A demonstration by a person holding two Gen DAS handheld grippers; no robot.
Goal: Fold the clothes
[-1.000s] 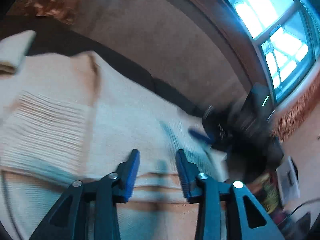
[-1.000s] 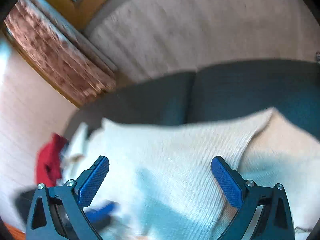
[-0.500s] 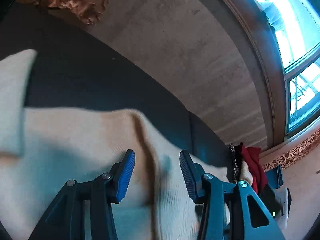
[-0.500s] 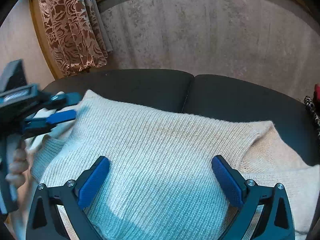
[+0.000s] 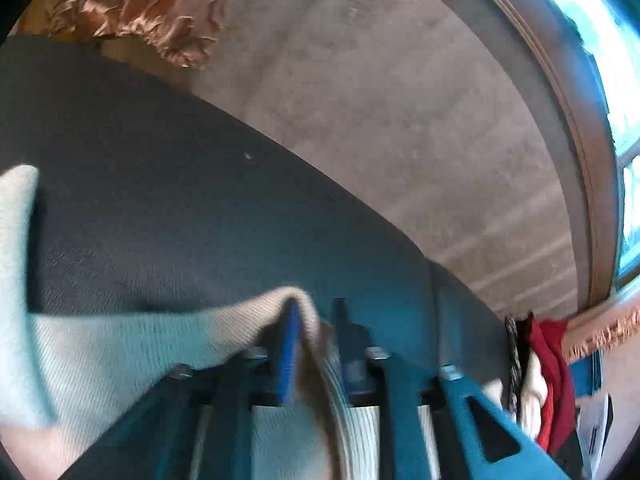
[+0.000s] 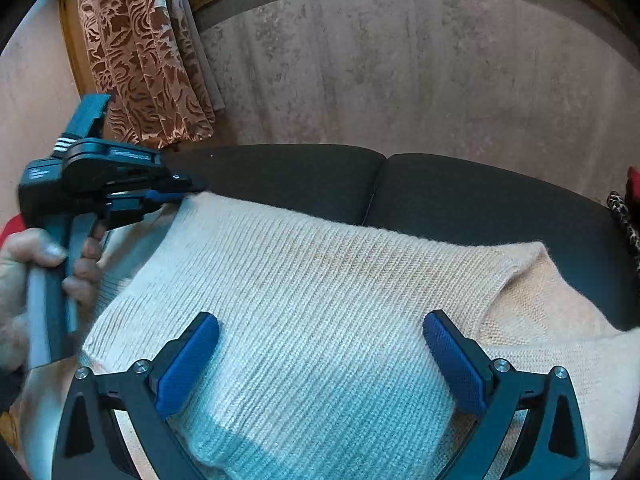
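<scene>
Cream knit sweater (image 6: 320, 300) spread flat across the dark seat of a sofa (image 6: 460, 196), ribbed weave running near to far, near part in bluish shade. One far corner at the left, another at the right with a second cream layer just beside and under it.

Left claw (image 5: 316, 320) at the far left corner of the sweater, jaws closing with a fold of the knit between them; the blue pad (image 5: 288, 356) on one side pressed against the cloth, raised into a small ridge there. Same claw (image 6: 176, 196) seen from the right wrist view, tips at the sweater's corner, handle gripped by a hand (image 6: 36, 276) at the left edge.

Right claw (image 6: 320, 364) low over the near middle of the sweater, jaws wide apart, nothing between the blue pads but the flat knit below; whether the tips touch the cloth cannot be told.

Behind the sofa, a pale mottled wall (image 6: 420, 72). Brown patterned curtain (image 6: 140, 52) at the far left. Red cloth (image 5: 548, 376) heaped at the right end of the sofa, a leopard-print strip (image 6: 624, 220) beside it. Bright window (image 5: 616, 60) far right in the left wrist view.
</scene>
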